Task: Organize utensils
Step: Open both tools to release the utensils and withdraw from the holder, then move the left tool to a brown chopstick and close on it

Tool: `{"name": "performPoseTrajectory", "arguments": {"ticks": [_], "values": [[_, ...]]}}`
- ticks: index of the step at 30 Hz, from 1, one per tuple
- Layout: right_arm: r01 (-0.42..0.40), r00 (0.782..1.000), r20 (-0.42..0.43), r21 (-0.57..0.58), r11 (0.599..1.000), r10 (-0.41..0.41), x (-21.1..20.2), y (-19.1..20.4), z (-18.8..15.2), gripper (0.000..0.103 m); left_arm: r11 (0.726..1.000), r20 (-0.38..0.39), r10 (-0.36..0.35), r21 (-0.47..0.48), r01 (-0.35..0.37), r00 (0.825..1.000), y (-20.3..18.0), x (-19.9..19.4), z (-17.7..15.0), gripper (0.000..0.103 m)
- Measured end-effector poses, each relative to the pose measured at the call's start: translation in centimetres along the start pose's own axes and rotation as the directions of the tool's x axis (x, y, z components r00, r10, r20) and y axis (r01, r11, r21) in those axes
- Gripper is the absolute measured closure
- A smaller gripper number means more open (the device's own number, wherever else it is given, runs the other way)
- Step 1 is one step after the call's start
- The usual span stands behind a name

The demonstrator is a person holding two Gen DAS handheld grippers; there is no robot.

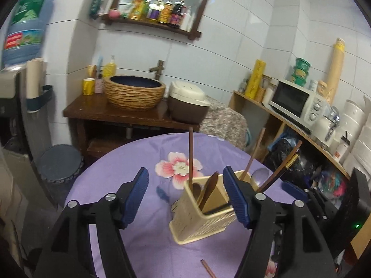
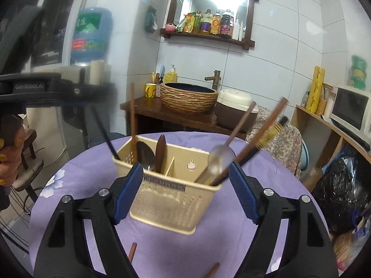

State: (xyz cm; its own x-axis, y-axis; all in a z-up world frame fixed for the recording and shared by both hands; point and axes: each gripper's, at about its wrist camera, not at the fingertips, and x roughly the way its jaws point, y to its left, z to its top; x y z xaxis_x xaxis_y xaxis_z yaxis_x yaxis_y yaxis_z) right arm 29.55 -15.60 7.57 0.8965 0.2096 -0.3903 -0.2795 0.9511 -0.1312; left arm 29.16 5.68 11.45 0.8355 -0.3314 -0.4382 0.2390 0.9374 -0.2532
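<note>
Both claws, left (image 1: 185, 199) and right (image 2: 185, 193), gape released; the beige utensil holder (image 2: 171, 199) stands just ahead between the right one's fingers, untouched, on the purple tablecloth (image 2: 69, 185)

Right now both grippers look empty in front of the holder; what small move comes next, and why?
Probably lower the right gripper toward a loose brown stick on the purple cloth and close on it. Both grippers are open and hold nothing, the left gripper included, and sticks lie outside the beige holder.
</note>
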Motion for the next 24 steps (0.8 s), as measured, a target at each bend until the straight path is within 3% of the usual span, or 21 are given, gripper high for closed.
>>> {"name": "performPoseTrajectory", "arguments": {"ticks": [2, 6, 7, 10, 15, 20, 24], "values": [[0.022, 1.000, -0.021, 0.002, 1.000, -0.022, -1.3, -0.2, -1.1, 0.019, 0.995, 0.013, 0.105, -0.002, -0.105, 0.994, -0.1, -1.5, -1.6, 0.021], [0.101, 0.987, -0.125, 0.010, 0.995, -0.099, -3.4, -0.2, -4.0, 0.011, 0.976, 0.048, 0.213, 0.034, -0.214, 0.976, -0.9, -4.2, -5.5, 0.015], [0.126, 0.978, -0.168, 0.001, 0.992, -0.124, -3.5, 0.0, -4.8, 0.007, 0.970, 0.059, 0.233, 0.052, -0.236, 0.971, -1.3, -4.7, -6.5, 0.010], [0.158, 0.930, -0.332, -0.034, 0.987, -0.160, -3.6, 0.9, -8.1, 0.006, 0.949, 0.074, 0.288, 0.113, -0.295, 0.955, -2.6, -5.9, -9.8, 0.007], [0.127, 0.859, -0.494, -0.043, 0.991, -0.132, -3.8, 3.3, -13.3, 0.006, 0.938, -0.002, 0.310, 0.166, -0.306, 0.951, -4.0, -5.6, -13.9, 0.006], [0.135, 0.801, -0.577, -0.086, 0.987, -0.160, -4.1, 4.9, -16.3, 0.006, 0.948, -0.060, 0.302, 0.123, -0.293, 0.952, -3.7, -5.6, -15.9, 0.006], [0.135, 0.797, -0.586, -0.068, 0.988, -0.149, -4.6, 4.8, -16.7, 0.006, 0.953, -0.098, 0.298, 0.094, -0.289, 0.950, -3.5, -5.4, -17.0, 0.006]]}}
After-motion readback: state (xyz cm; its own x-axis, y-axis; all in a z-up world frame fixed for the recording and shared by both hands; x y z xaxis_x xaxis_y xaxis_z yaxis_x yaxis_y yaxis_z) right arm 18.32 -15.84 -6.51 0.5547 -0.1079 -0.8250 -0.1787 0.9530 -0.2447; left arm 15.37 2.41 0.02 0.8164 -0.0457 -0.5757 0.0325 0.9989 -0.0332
